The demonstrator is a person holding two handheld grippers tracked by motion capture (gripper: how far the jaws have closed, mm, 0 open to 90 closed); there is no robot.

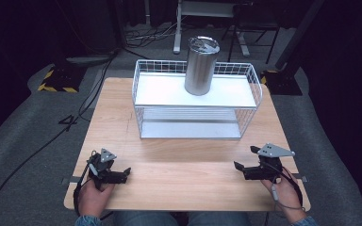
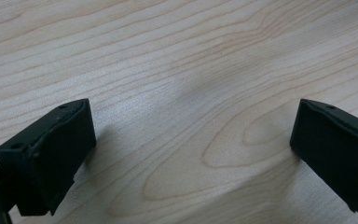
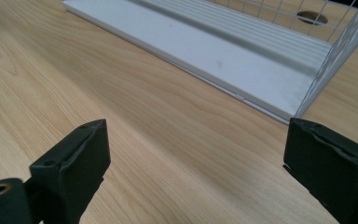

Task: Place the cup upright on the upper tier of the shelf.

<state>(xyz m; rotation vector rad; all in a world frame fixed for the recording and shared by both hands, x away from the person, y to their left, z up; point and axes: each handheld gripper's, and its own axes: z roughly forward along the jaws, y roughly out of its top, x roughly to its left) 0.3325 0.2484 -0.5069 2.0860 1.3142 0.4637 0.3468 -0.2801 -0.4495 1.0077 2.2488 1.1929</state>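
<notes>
A steel tumbler (image 1: 201, 65) with a lid stands upright on the top shelf of a white wire rack (image 1: 195, 100) at the middle back of the wooden table (image 1: 179, 169). My left gripper (image 1: 124, 172) rests near the front left edge, held by a hand, open with nothing between its jaws (image 2: 191, 140). My right gripper (image 1: 245, 160) rests near the front right, open and empty (image 3: 196, 158), pointing toward the rack's white bottom shelf (image 3: 214, 60).
The rack's lower shelf (image 1: 188, 128) holds nothing. The rack's wire side (image 3: 340, 51) rises at the right of the right gripper view. Cables (image 1: 75, 122) run over the grey floor at the left. A yellow-and-black striped block (image 1: 59, 80) lies beyond the table's left corner.
</notes>
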